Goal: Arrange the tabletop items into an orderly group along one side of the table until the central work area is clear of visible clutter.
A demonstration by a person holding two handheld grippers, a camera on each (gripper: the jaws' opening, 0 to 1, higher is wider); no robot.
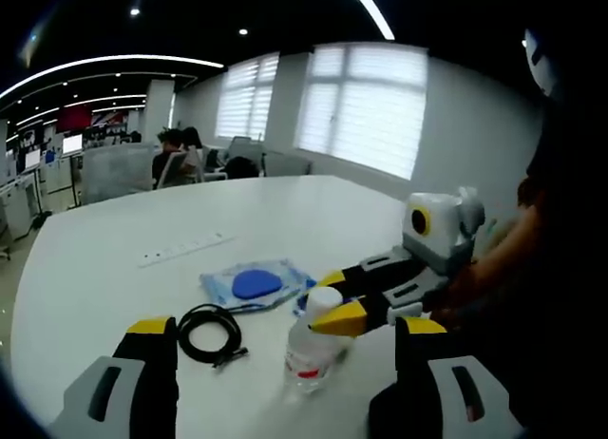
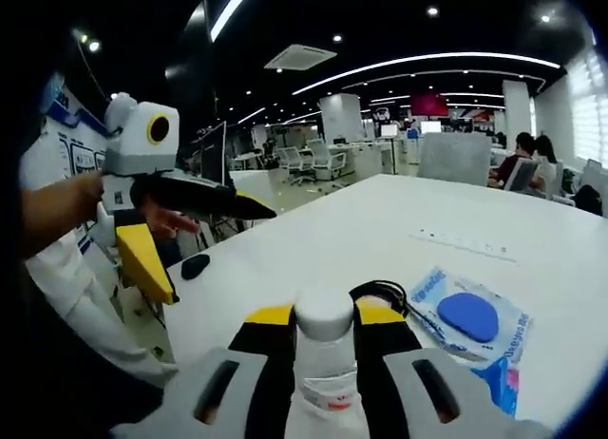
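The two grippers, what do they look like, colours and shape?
Both match: the left gripper and right gripper have long black jaws tipped in yellow, light grey bodies with dark slots, and a white box with a yellow-ringed lens. Bare hands hold them; no sleeve is distinguishable.

Seated people point(image 1: 178, 154), office chairs point(image 2: 313, 162) and bright blinds point(image 1: 366, 106) behind.

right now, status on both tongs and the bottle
Right tongs shut on bottle, upright on table. Left tongs open, holding nothing. Black cable and blue packet lie beside the bottle.

Upright clear bottle point(image 1: 312, 349) beside coiled black cable point(image 1: 209, 331), blue packet point(image 1: 255, 285).
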